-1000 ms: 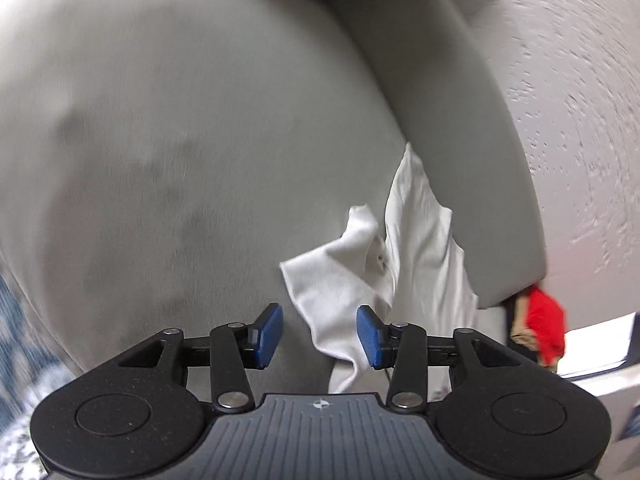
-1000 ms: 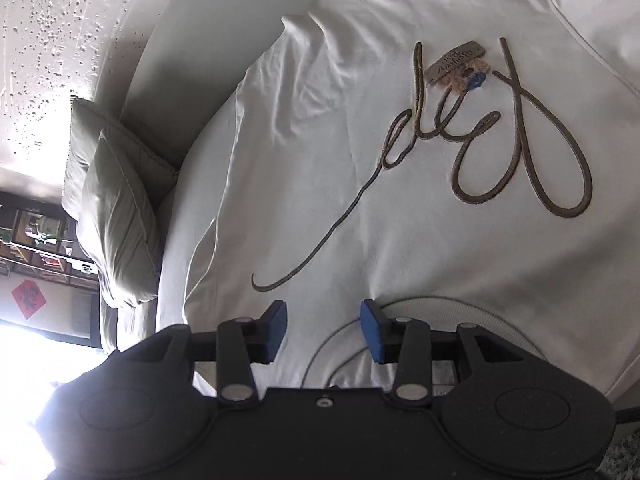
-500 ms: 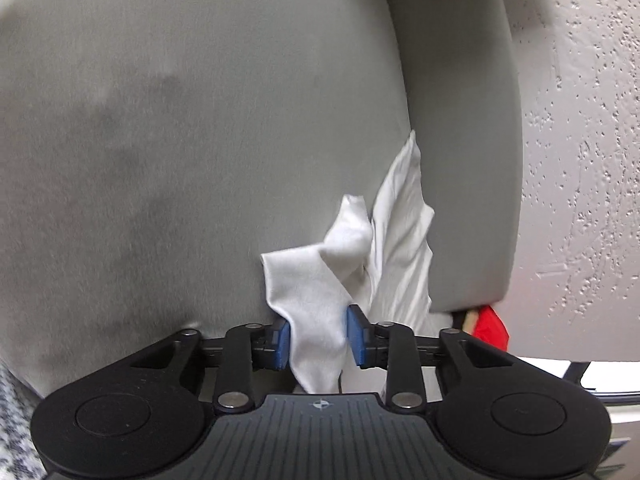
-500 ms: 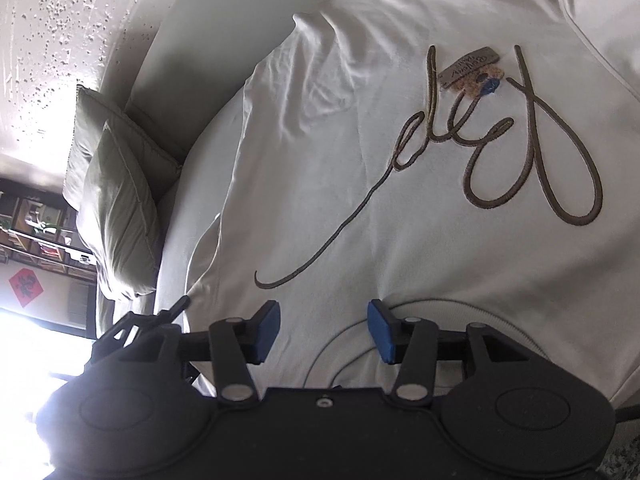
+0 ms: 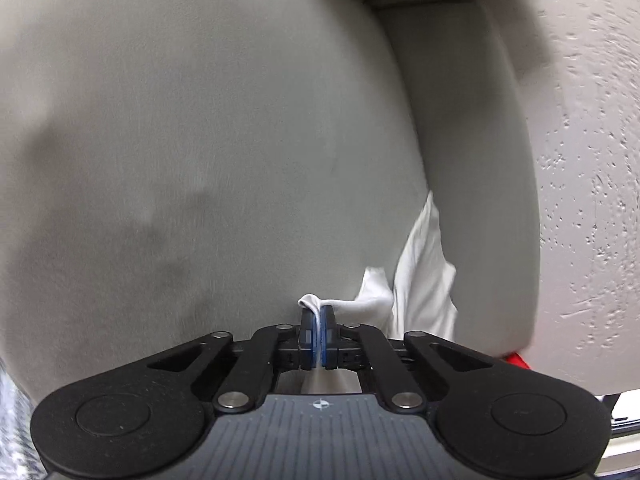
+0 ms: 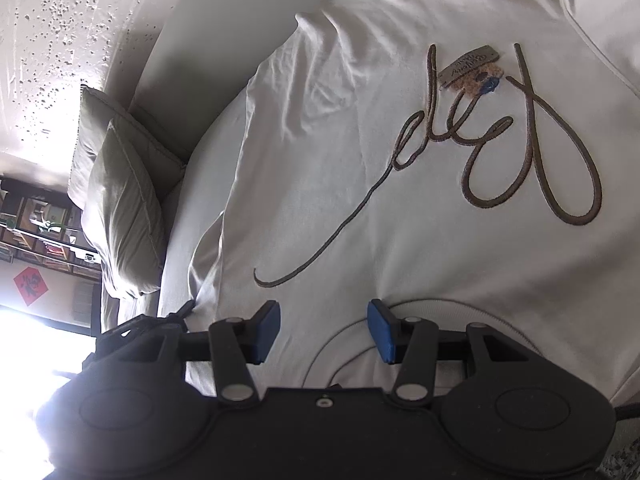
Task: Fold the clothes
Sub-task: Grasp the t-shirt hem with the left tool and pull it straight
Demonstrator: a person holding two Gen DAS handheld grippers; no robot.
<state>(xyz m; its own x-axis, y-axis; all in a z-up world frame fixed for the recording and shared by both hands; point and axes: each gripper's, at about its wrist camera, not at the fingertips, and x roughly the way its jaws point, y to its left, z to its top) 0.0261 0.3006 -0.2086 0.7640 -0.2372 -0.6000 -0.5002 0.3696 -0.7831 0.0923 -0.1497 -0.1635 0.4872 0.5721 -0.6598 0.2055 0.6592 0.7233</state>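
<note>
My left gripper (image 5: pixel 319 322) has its blue pads pressed flat together, a thin fold of the white garment (image 5: pixel 416 292) pinched between them and bulging out just past the tips. It tilts downward, with the rest of that garment lying just off to the right of its fingers. My right gripper (image 6: pixel 323 330) tilts down over the same kind of white cloth, jaws parted, pads apart with nothing gripped between them.
</note>
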